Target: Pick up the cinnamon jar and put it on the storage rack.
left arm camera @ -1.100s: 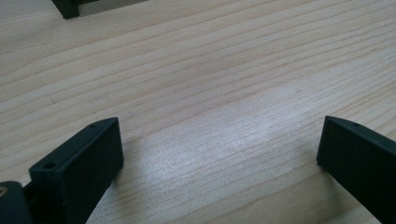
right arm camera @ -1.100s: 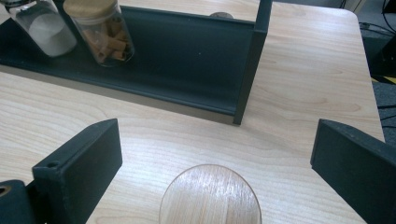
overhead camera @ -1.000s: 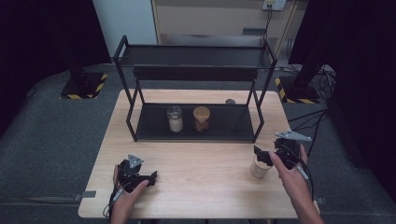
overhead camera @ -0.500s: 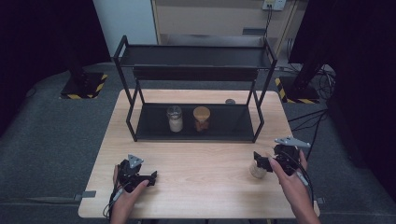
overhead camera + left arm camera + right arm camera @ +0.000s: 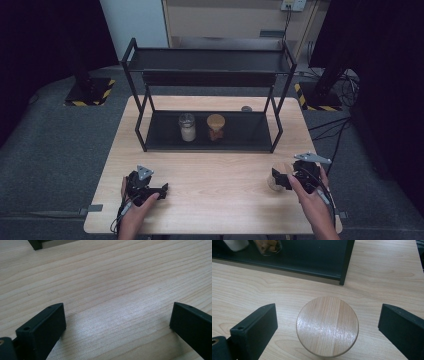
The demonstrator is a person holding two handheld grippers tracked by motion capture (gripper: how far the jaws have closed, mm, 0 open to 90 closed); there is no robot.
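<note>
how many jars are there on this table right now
3: two stand side by side on the rack's lower shelf, the white-filled jar and brown-filled jar; the wooden-lidded jar stands between the right gripper's open jaws.

A pale wooden bench stands on grey carpeted floor. On it sits a black metal two-tier shelf rack. Behind stand a white panel and a beige cabinet. Black curtains darken both sides, above yellow-and-black striped stand bases. Cables trail at the right.
</note>
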